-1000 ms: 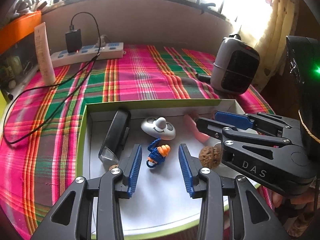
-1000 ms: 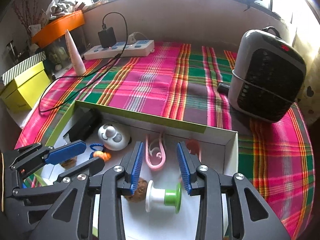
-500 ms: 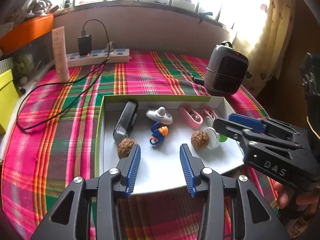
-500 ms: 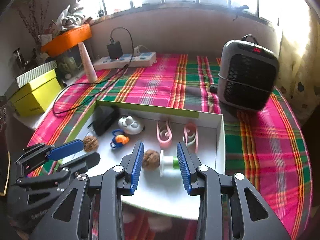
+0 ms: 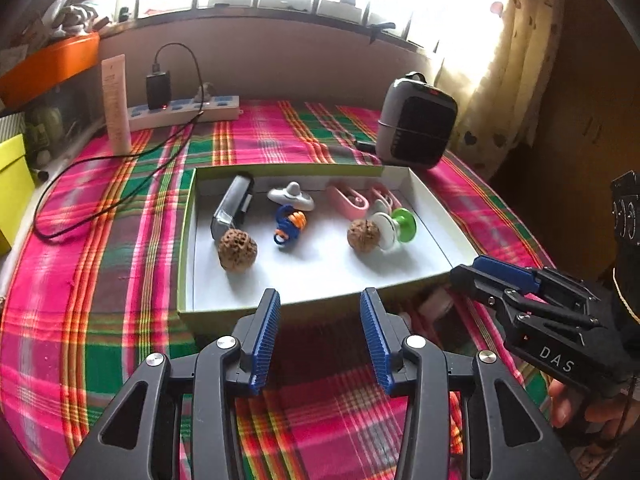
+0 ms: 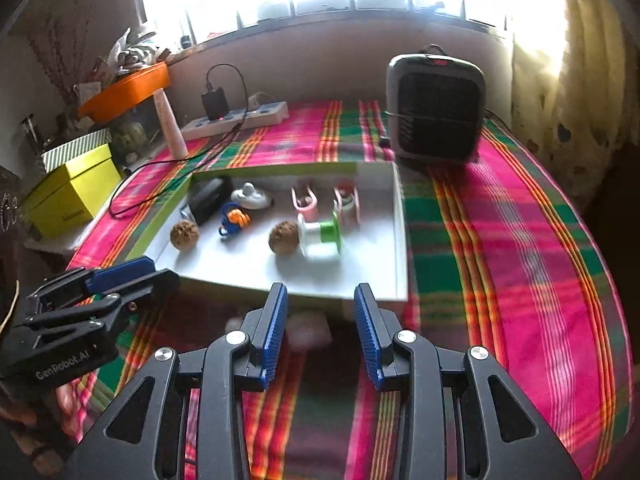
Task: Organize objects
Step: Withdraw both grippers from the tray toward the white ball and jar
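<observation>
Both grippers have backed out of the box [image 5: 188, 240]; its contents now lie beyond the fingertips. Left gripper [image 5: 320, 328] and right gripper [image 6: 320, 324] stand partly open, empty. Walnuts [image 5: 237, 249], spool [image 5: 394, 229], clips [image 5: 347, 201] rest inside: sorting looks finished.

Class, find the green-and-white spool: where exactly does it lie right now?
In both wrist views the spool lies on its side inside the box, towards its right half, beside a walnut and just in front of the pink clips.
</observation>
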`<state>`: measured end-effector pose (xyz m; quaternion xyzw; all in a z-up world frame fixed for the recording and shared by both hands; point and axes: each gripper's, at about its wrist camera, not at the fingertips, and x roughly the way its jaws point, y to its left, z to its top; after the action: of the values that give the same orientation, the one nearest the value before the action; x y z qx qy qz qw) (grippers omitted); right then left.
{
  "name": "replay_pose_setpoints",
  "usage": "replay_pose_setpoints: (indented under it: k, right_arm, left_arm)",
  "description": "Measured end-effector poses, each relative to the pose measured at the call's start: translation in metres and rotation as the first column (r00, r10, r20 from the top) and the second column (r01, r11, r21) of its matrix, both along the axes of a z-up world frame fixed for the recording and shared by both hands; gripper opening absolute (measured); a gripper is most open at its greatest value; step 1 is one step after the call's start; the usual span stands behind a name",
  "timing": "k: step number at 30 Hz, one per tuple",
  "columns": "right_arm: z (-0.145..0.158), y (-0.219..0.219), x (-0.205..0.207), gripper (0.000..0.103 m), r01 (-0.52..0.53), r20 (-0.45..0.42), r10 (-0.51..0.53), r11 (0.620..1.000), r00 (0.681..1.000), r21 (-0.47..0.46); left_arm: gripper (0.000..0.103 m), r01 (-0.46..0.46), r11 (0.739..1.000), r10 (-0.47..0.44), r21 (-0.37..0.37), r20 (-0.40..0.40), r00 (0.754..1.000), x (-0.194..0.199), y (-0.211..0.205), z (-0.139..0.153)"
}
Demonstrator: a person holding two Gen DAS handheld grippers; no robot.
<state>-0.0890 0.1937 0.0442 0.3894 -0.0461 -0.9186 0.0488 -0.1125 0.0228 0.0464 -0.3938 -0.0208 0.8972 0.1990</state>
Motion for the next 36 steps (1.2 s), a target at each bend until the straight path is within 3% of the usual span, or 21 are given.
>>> replay_pose_setpoints:
  k: [17, 36]
  right_arm:
    - [-0.012, -0.007, 0.025, 0.036, -0.003, 0.027, 0.003, 1.000, 1.000, 0.015]
    - [-0.027, -0.022, 0.001, 0.036, -0.111, 0.067, 0.106, 0.991, 0.992, 0.075]
  left_arm:
    - [0.040, 0.016, 0.999, -0.017, 0.052, 0.013, 1.000, 0.029, -0.010, -0.009]
    - [0.040, -0.027, 0.998, 0.024, 0.053, 0.044, 0.999, 0.026, -0.012, -0.021]
